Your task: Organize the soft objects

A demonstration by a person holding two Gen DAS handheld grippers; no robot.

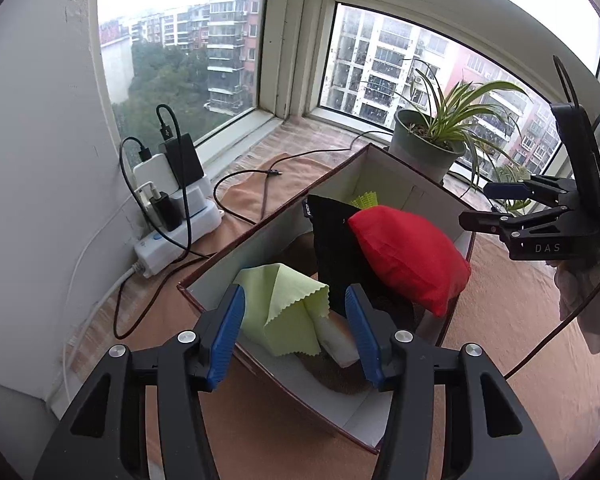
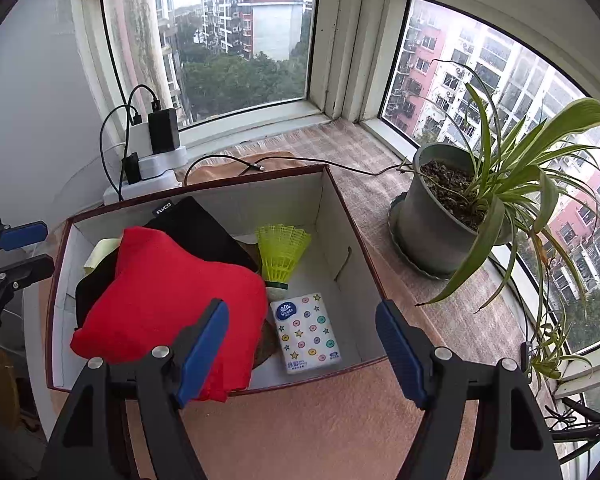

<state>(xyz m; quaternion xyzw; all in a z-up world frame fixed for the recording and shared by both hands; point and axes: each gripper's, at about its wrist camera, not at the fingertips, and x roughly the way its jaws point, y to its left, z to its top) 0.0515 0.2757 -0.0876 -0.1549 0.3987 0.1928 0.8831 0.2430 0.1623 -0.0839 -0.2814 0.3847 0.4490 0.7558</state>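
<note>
Since the red pouch [image 2: 168,304] looks light and squashy, I'd pinch its loose lower edge. Both my left claw [image 1: 294,332] and right claw [image 2: 300,352] gape wide, empty.

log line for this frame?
left tongs open, empty | right tongs open, empty | red pouch, tissue pack in box

The red cushion [image 2: 168,300] hides most of the black pouch [image 2: 204,228] and nearly all of the pale green cloth [image 2: 100,254] in the right wrist view. Small print on the tissue pack [image 2: 306,334] is unreadable. The plant's [image 2: 516,200] leaf tips run off the frame edge.
</note>
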